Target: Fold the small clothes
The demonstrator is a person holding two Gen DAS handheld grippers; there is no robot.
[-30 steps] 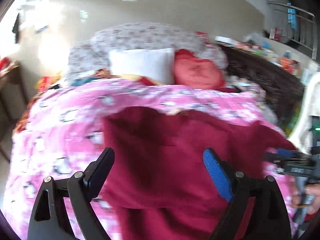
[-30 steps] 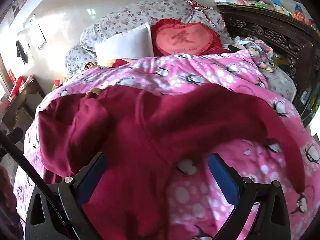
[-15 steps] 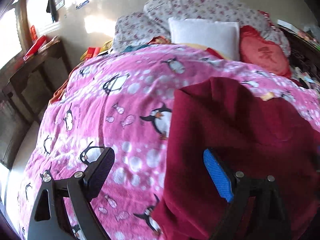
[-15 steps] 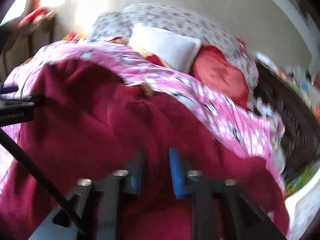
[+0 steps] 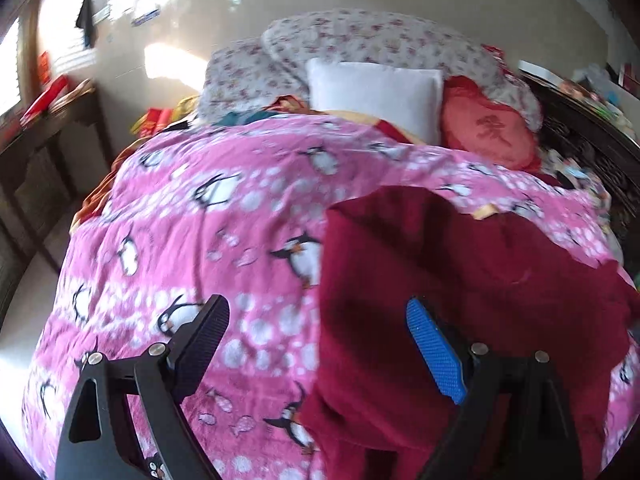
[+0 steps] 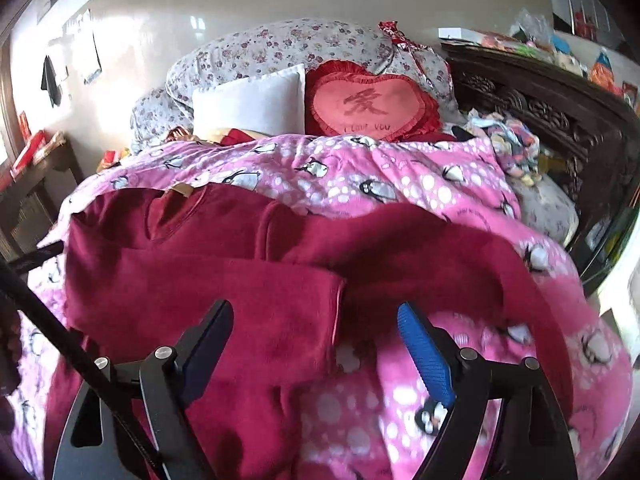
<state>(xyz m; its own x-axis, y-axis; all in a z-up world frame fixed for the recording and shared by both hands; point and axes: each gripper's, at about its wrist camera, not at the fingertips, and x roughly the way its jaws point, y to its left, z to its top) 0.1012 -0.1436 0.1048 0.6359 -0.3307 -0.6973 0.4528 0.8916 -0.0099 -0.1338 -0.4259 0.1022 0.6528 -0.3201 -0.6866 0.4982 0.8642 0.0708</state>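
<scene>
Both grippers (jaws spread, holding nothing) hover over the maroon sweater (image 6: 248, 280).

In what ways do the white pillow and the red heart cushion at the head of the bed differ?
The white pillow is rectangular and plain; the red heart cushion is heart-shaped, with a ruffled edge. The pillow carries no marking, while the cushion bears a large character and small lettering on its pink centre. The pillow stands left of the cushion. Both lean against the floral bedding, behind the pink penguin blanket.

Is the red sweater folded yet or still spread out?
Partly folded: one sleeve lies across the red sweater; the other sleeve trails over the blanket.
</scene>
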